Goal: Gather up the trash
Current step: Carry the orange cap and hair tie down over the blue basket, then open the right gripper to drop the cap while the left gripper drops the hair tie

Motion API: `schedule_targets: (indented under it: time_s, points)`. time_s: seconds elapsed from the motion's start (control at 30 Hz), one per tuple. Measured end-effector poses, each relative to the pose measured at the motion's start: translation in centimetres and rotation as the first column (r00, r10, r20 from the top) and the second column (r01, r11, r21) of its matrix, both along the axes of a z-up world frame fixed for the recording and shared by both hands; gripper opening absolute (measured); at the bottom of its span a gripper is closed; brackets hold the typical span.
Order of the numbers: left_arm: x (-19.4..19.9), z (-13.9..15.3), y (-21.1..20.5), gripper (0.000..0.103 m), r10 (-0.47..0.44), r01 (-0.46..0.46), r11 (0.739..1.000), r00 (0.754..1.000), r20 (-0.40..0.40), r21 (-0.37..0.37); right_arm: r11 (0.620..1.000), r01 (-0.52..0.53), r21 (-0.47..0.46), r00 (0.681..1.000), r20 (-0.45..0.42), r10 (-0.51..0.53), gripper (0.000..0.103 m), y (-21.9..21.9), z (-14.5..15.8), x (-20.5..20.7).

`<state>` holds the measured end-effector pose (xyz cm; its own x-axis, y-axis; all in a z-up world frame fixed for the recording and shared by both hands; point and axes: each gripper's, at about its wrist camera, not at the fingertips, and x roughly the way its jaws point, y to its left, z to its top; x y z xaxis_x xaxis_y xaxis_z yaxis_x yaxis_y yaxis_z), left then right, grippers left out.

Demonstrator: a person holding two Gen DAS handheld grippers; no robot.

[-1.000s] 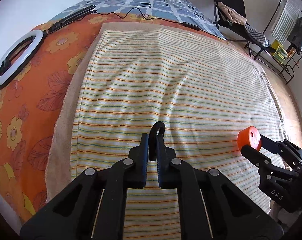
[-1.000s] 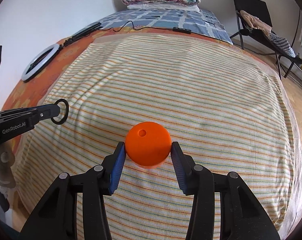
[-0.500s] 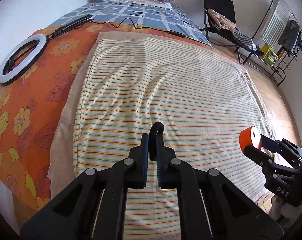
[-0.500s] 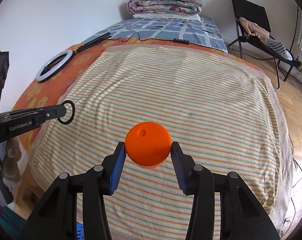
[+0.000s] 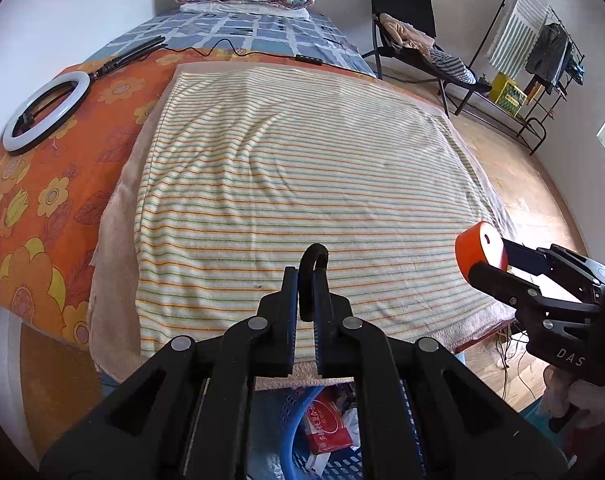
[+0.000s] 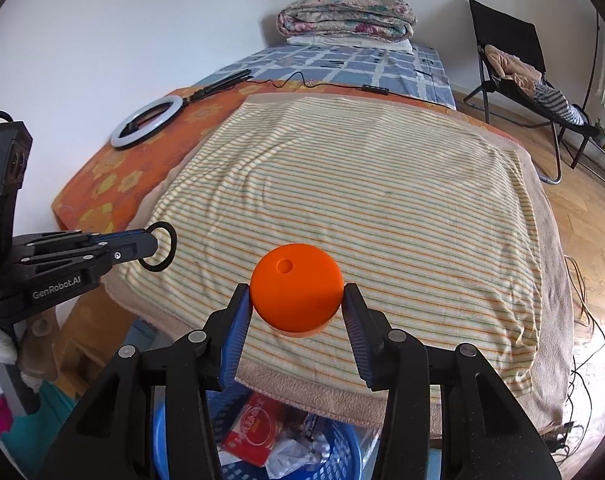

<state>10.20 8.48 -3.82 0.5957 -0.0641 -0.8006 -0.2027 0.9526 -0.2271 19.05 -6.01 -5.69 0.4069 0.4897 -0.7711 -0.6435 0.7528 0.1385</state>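
Orange round cap (image 6: 296, 290) in right claw (image 6: 298, 312); single hole.

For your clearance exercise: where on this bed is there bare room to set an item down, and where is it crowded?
The striped towel is bare, bordered by the orange floral sheet on one side and the wooden floor on the other. The floral strip is partly taken by the ring light and its cable. The blue basket below the bed's edge already holds trash.
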Motion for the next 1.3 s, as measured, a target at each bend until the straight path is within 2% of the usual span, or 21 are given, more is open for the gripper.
schedule_targets:
  time_s: [0.27,0.6,1.03,1.3]
  points:
    - [-4.2,-0.6,-3.7,0.005,-0.036,0.036,0.999,0.999,-0.004,0.004,1.000,-0.023,0.022,0.999,-0.027,0.023,0.044,-2.2,-0.3,-3.9]
    - [-7.6,-2.8,-7.9,0.005,-0.082,0.082,0.996,0.996,-0.039,-0.025,1.000,-0.012,0.016,0.996,-0.085,0.013,0.044,-5.0,-2.8,-7.4]
    - [-9.1,-7.5,-10.6,0.005,-0.113,0.106,0.993,0.984,-0.138,-0.059,0.999,0.030,-0.023,0.984,-0.178,-0.034,0.044,-7.5,-7.2,-9.2]
    - [-9.3,-9.7,-11.2,0.005,-0.114,0.104,0.993,0.975,-0.190,-0.061,0.999,0.030,-0.033,0.978,-0.207,-0.036,0.044,-7.8,-8.6,-9.3]
